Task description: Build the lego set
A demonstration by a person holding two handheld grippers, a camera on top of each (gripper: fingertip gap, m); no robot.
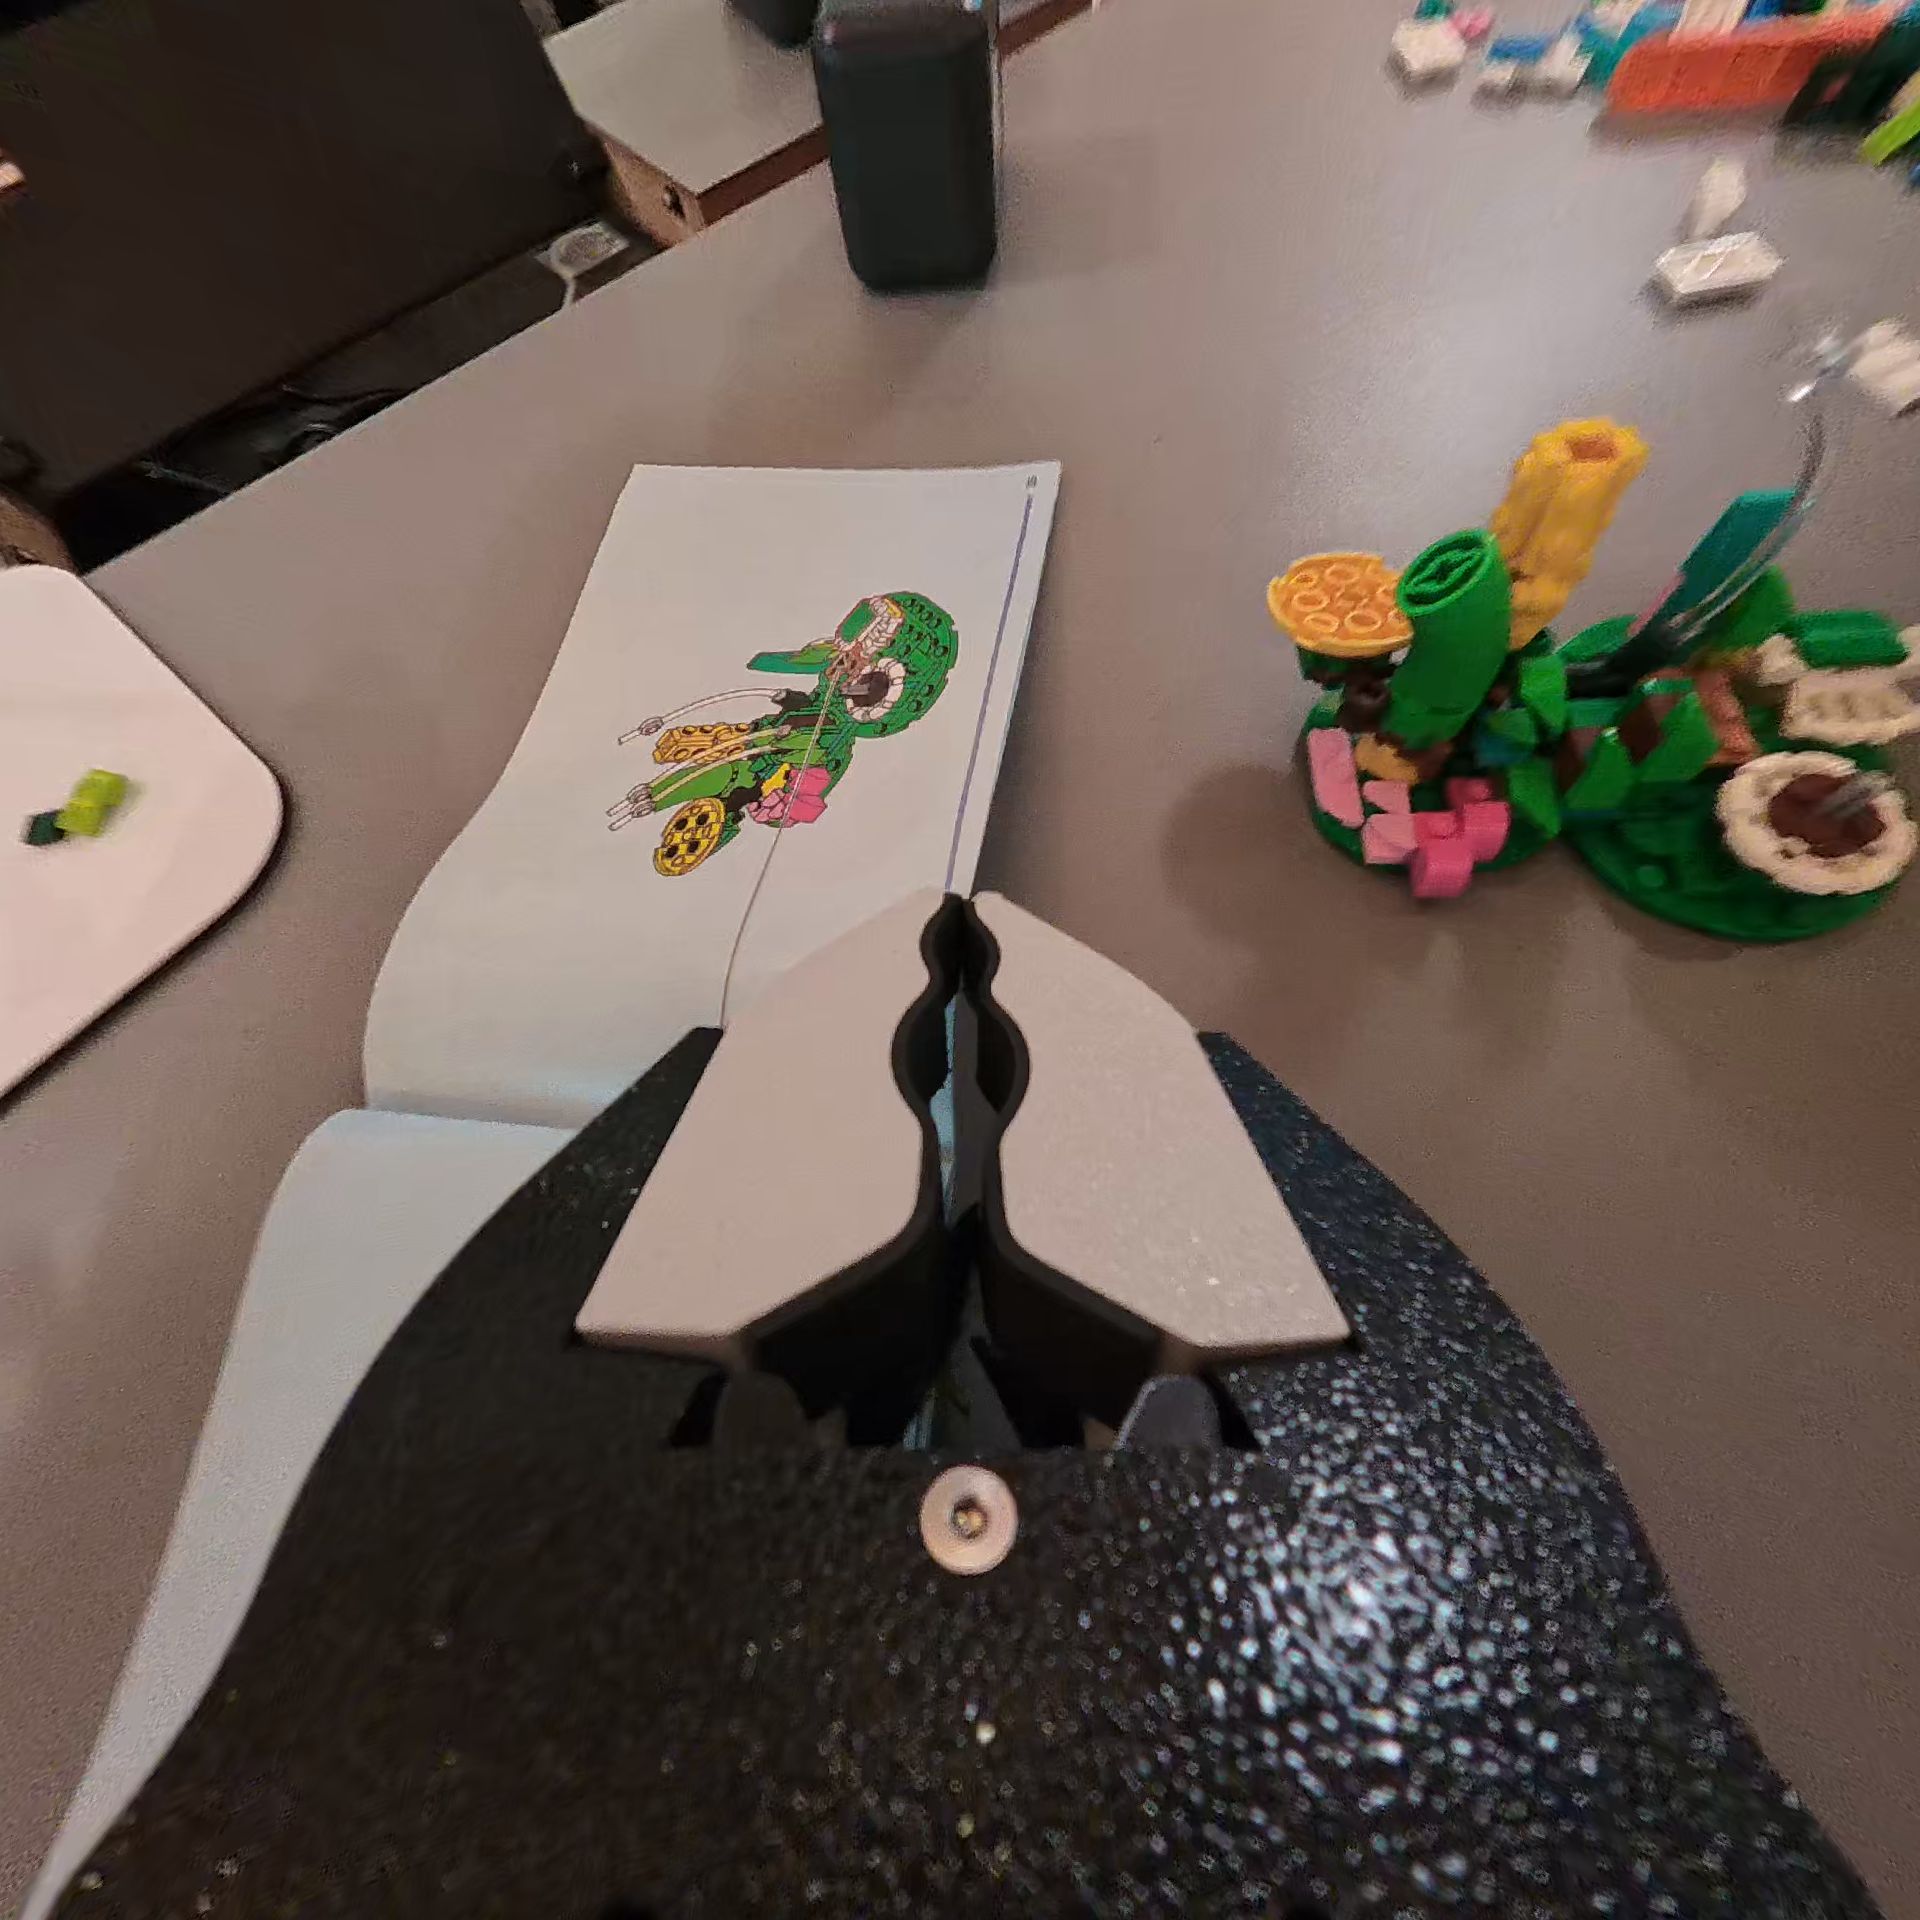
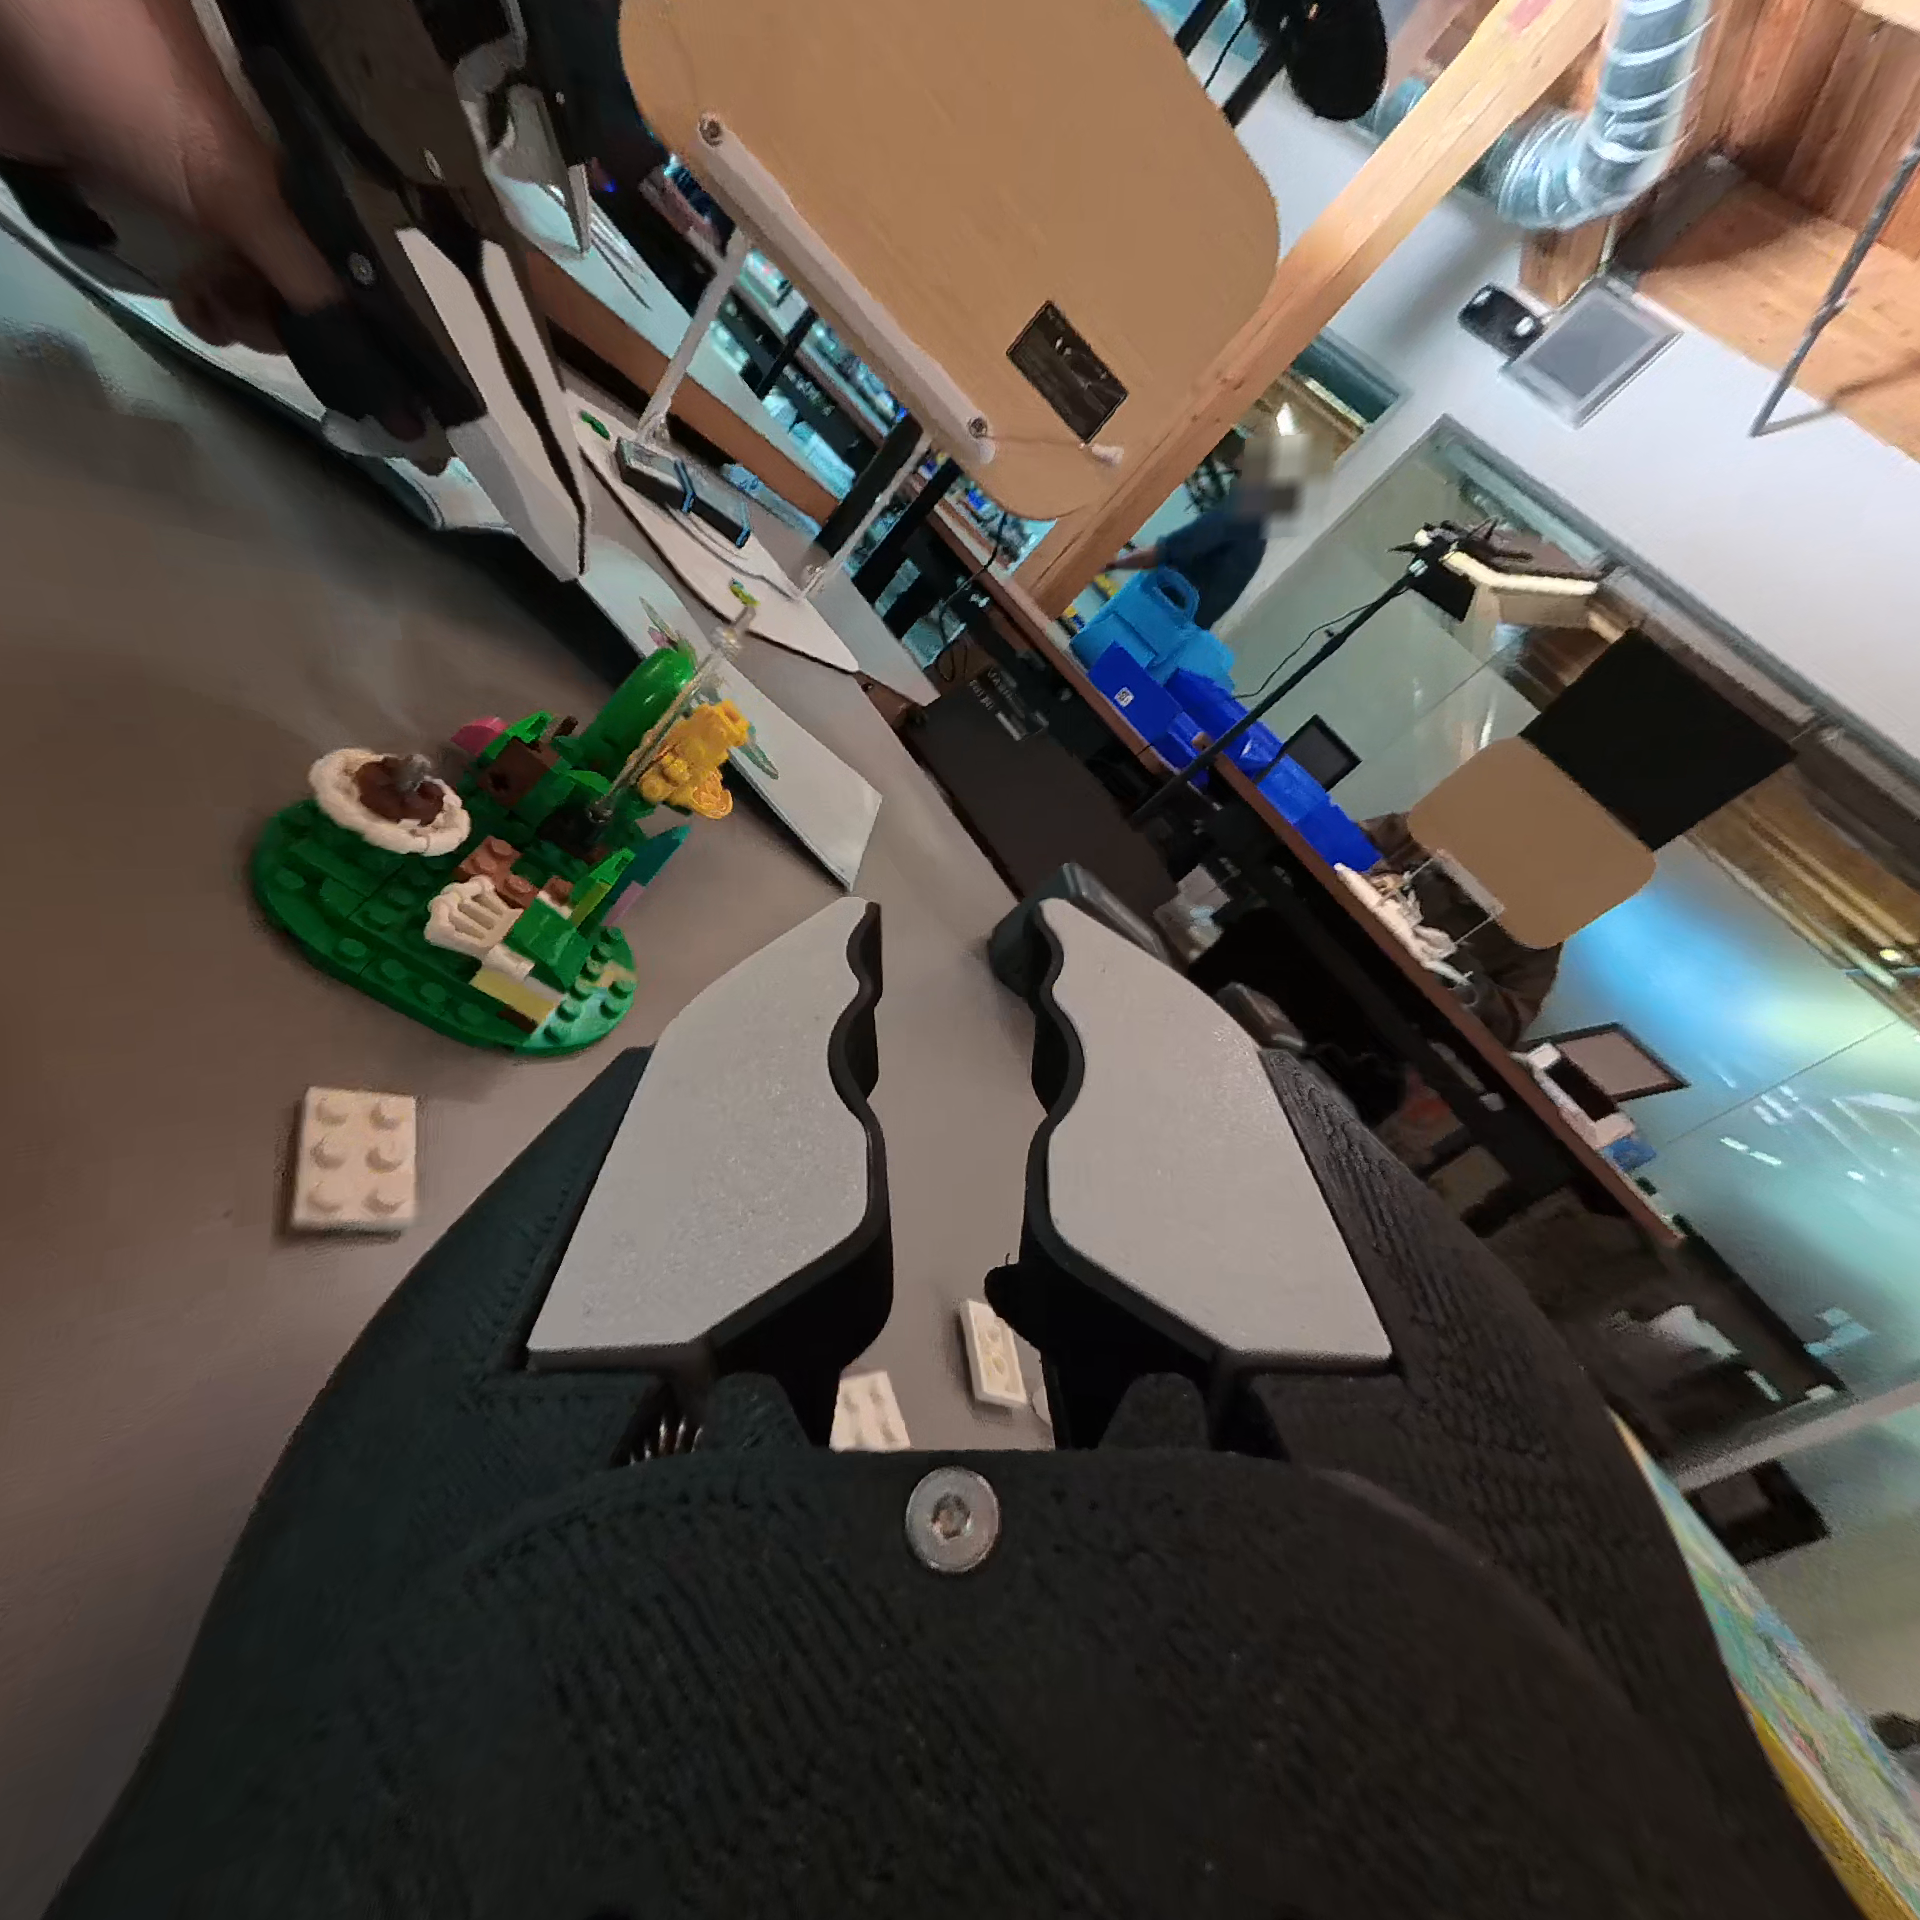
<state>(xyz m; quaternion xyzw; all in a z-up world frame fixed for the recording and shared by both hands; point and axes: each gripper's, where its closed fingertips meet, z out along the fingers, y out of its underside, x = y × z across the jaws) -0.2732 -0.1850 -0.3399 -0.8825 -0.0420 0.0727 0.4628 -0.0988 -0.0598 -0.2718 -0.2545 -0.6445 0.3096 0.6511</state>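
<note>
The half-built lego model (image 1: 1600, 727) stands on the grey table: green round bases, a green stalk, yellow flowers, pink and white pieces. It also shows in the right wrist view (image 2: 468, 862). The open instruction booklet (image 1: 727, 727) lies left of it. My left gripper (image 1: 961, 912) is shut with its tips at the booklet's right page edge; I cannot tell whether it pinches the page. My right gripper (image 2: 956, 935) is open and empty, raised above the table right of the model. A white 2x3 plate (image 2: 353, 1158) lies near the model; small white plates (image 2: 992, 1351) lie under the right gripper.
A black box (image 1: 914, 145) stands beyond the booklet. A white tray (image 1: 156, 883) at the left holds a lime piece (image 1: 94, 800). Loose bricks (image 1: 1714, 52) pile at the far right, with white pieces (image 1: 1714, 265) nearer. The left gripper (image 2: 468, 364) shows in the right wrist view. The gap from one gripper's tips to the other's is roughly 25 centimetres. Measured from the fingertips, the white 2x3 plate (image 2: 353, 1158) is 9 centimetres or so from the right gripper and 20 centimetres from the left.
</note>
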